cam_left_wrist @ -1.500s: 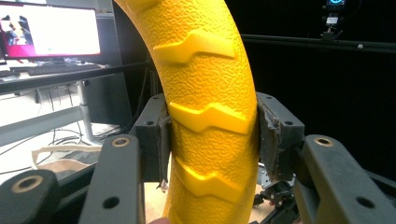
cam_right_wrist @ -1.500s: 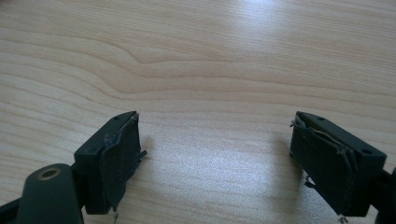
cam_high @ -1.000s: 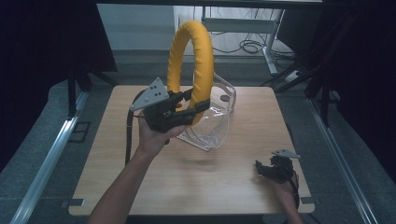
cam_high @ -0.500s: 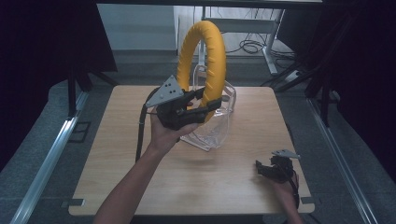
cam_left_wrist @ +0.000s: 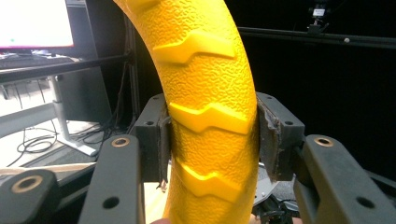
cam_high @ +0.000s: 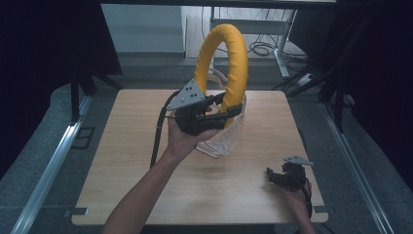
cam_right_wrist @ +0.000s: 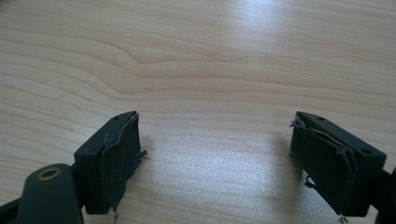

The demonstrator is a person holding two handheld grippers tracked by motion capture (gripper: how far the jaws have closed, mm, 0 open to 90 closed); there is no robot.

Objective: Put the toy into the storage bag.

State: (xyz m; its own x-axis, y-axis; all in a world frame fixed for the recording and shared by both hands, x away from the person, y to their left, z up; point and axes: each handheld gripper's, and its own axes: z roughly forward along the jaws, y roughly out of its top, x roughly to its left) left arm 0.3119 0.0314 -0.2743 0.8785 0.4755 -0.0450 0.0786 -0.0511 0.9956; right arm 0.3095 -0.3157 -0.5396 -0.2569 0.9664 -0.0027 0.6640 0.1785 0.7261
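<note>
We have the yellow ring [cam_high: 229, 63] clamped in the left gripper [cam_high: 225, 108], lifted above the clear container [cam_high: 225, 141]; placement probably remains; right gripper [cam_high: 273, 176] open, empty, near that container.

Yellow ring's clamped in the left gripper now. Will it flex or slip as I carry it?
The yellow ring keeps its round shape held upright, so probably stiff. Its pebbled, ridged surface should resist slipping between the left gripper pads. Set on edge, it would likely roll.

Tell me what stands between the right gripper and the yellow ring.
Nothing visible: bare table lies between the open right gripper and the yellow ring, which the left gripper holds upright over a clear container.
</note>
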